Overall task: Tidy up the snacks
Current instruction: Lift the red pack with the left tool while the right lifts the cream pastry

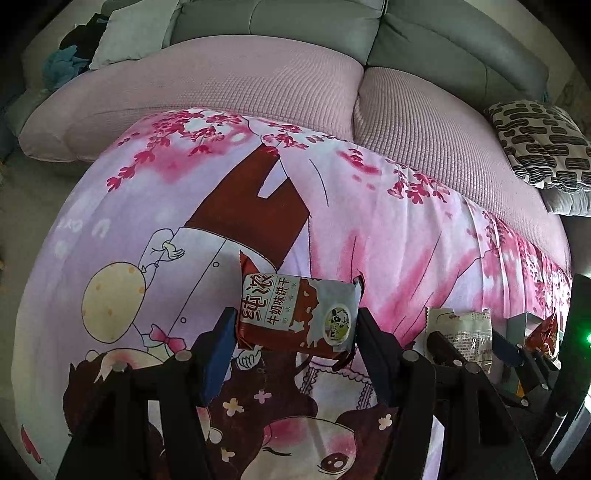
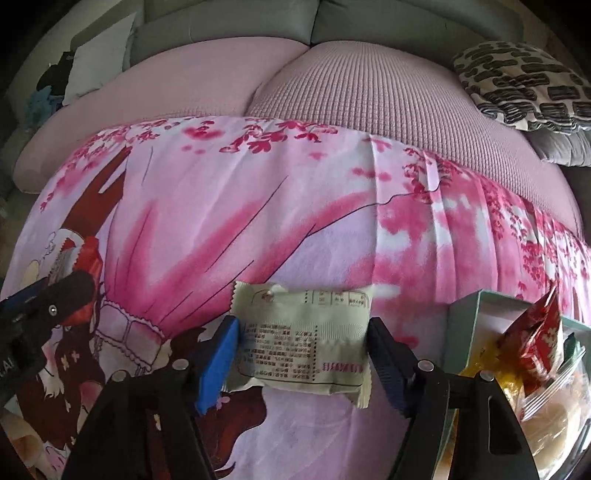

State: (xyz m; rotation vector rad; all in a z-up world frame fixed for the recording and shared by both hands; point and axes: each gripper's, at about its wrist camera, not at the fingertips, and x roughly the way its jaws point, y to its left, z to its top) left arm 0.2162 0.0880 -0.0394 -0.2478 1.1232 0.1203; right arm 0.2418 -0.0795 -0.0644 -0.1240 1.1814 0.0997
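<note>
My left gripper (image 1: 295, 328) is shut on a brown and white milk biscuit packet (image 1: 295, 317), held across its ends above the pink cartoon cloth (image 1: 369, 229). My right gripper (image 2: 301, 354) is shut on a pale green snack packet (image 2: 303, 339), printed back side up; it also shows in the left wrist view (image 1: 465, 330). A teal box (image 2: 476, 325) at the right holds several snacks, among them a red packet (image 2: 543, 332) and a clear bag (image 2: 554, 417). The left gripper and its packet show at the left edge of the right wrist view (image 2: 55, 295).
The cloth covers a surface in front of a sofa with pink cushions (image 1: 258, 81) and grey backrests (image 1: 295, 18). A black and white patterned pillow (image 1: 543, 140) lies at the right. A white pillow (image 1: 133, 33) and dark clothes (image 1: 74, 48) lie at the far left.
</note>
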